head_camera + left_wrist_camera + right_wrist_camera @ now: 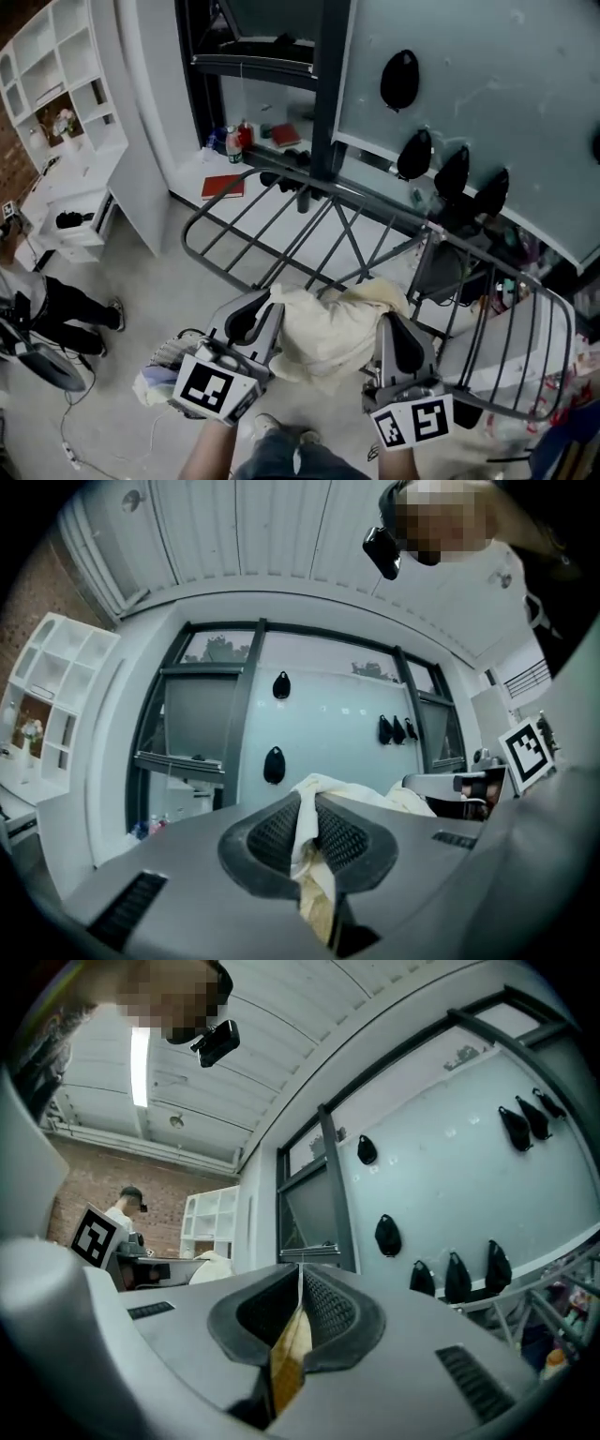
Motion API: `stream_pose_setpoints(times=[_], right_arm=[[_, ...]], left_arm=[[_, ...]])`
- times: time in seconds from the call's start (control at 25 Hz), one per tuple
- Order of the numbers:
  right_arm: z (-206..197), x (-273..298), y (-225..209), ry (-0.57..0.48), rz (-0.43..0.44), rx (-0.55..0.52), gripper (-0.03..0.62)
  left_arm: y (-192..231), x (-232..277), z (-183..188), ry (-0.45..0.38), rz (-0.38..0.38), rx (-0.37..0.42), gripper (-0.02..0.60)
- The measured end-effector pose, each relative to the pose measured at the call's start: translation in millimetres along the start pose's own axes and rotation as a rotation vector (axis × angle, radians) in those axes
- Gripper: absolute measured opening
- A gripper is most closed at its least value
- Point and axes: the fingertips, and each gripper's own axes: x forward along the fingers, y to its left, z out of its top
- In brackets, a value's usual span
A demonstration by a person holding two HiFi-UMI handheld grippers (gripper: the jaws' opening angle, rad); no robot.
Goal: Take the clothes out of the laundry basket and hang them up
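Note:
A cream-yellow garment (330, 328) hangs bunched between my two grippers, just in front of the grey drying rack (309, 230). My left gripper (272, 314) is shut on the garment's left edge; in the left gripper view a fold of the cloth (309, 832) is pinched between the ribbed pads. My right gripper (386, 328) is shut on its right edge, and in the right gripper view a thin yellow strip of cloth (292, 1340) shows between the closed jaws. The laundry basket (164, 361) with a few clothes sits low at the left, partly hidden by the left gripper.
The rack's side wing (511, 347) stands upright at the right. Black caps (399, 80) hang on the glass wall behind. A white shelf unit (70, 112) stands at the far left, a seated person's legs (70, 314) beside it. Bottles and a red book (223, 186) lie by the window.

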Motion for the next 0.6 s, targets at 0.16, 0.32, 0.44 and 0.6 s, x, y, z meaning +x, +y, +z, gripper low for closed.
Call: stream_pose_setpoints(times=[0.16,0.32,0.44,0.6], right_arm=[[16,-39,-43,-0.018,-0.121,0.0,0.015],[25,-85,-77,-0.04,-0.226,0.01,0.015],[35,-118,-99,-0.061,-0.292,-0.001,0.015],[52,-164,-126,-0.093,-0.379,-0.023,0.015]], left_arm=[[-50,37,7,-0.002,-0.12,-0.018,0.04],[-104,61,10,-0.018,-0.218,-0.037,0.04],[-143,74,14,-0.025,-0.28,-0.044,0.041],[-195,87,16,-0.038,-0.365,-0.054,0.04]])
